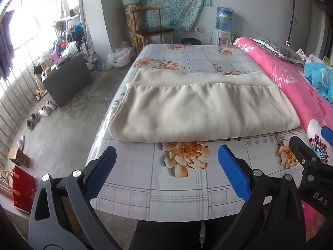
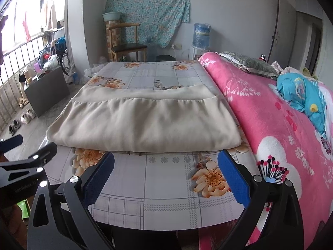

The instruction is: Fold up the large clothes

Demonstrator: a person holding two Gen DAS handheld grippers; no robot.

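The left gripper (image 1: 166,170) and right gripper (image 2: 166,174) hover with blue-padded jaws spread, empty, over the flowered grey table cover (image 1: 145,187). Just beyond them lies the cream folded fleece garment (image 2: 143,123), its long axis crosswise, about equally near both.

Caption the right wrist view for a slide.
Open right gripper above the floral table, facing a folded cream garment, pink blanket beside it.

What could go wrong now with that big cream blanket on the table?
The cream blanket overhangs the table at its left edge, so a tug might slide it off. Its top layer sits short of the lower one, so another fold may come out uneven. Both grippers, left and right, are open, holding nothing.
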